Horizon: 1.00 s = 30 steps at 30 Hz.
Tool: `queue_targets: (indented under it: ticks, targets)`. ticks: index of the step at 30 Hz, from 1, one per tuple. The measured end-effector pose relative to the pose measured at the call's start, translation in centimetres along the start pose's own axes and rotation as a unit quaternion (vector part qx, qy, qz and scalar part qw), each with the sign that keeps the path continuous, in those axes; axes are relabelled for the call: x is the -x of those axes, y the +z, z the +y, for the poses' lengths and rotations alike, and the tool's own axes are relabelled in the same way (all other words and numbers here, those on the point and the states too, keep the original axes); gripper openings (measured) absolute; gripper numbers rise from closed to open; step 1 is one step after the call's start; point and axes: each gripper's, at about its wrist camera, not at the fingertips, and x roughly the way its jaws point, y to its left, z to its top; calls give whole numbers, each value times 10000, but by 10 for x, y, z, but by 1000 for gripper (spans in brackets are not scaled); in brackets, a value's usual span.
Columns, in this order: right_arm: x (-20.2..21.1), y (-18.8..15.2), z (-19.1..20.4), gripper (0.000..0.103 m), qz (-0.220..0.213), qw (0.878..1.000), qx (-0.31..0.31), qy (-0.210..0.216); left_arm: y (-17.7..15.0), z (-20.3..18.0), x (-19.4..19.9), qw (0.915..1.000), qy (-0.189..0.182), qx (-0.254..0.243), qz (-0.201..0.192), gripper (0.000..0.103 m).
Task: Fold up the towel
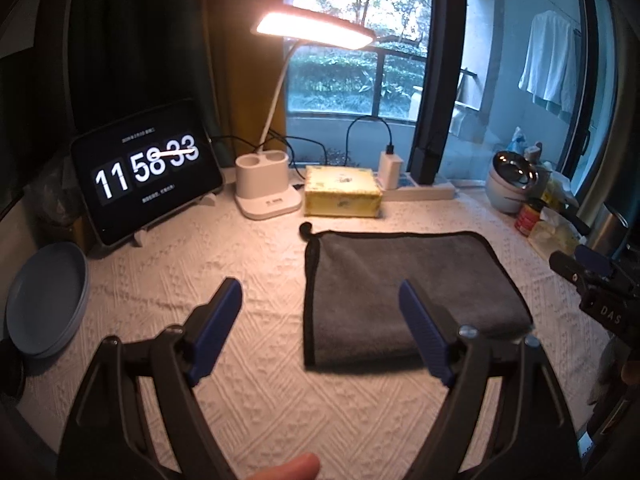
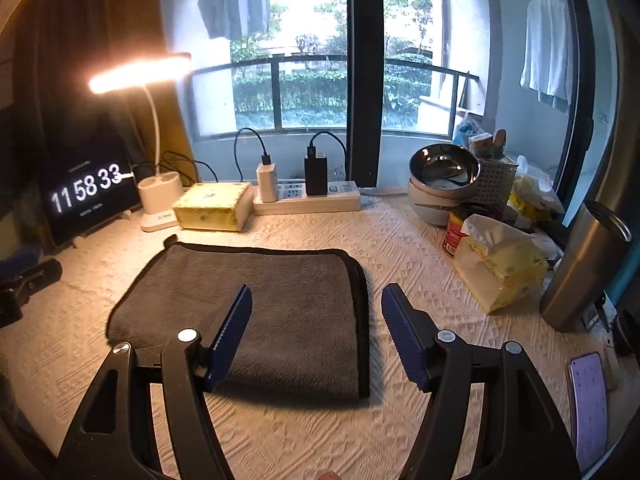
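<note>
A grey towel (image 1: 404,292) with black edging lies folded flat on the white textured table cover (image 1: 248,392); it also shows in the right wrist view (image 2: 256,304). My left gripper (image 1: 320,312) is open and empty, held above the towel's left near edge. My right gripper (image 2: 316,316) is open and empty, held above the towel's right near edge. The right gripper also shows at the right edge of the left wrist view (image 1: 592,280).
At the back stand a clock tablet (image 1: 148,172), a lit desk lamp (image 1: 268,188), a yellow tissue box (image 1: 340,192) and a power strip (image 2: 308,198). Blue plates (image 1: 44,300) lie left. Bowls (image 2: 440,180), a tissue pack (image 2: 500,264), a steel tumbler (image 2: 580,272) and a phone (image 2: 588,404) sit right.
</note>
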Motion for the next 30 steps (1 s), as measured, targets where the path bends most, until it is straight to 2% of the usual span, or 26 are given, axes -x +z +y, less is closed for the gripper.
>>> queue_targets:
  ticks: [18, 28, 30]
  targets:
    - [65, -39, 3, 70, -230, 9995, 207, -76, -31, -7, 41, 9999, -65, -120, -71, 82]
    - [89, -53, 2, 70, -399, 9989, 242, -63, -37, -11, 64, 9988, 59, -269, -415, 82]
    - [95, -53, 1, 70, -472, 9986, 214, -80, -37, -10, 69, 9987, -47, -227, -461, 82]
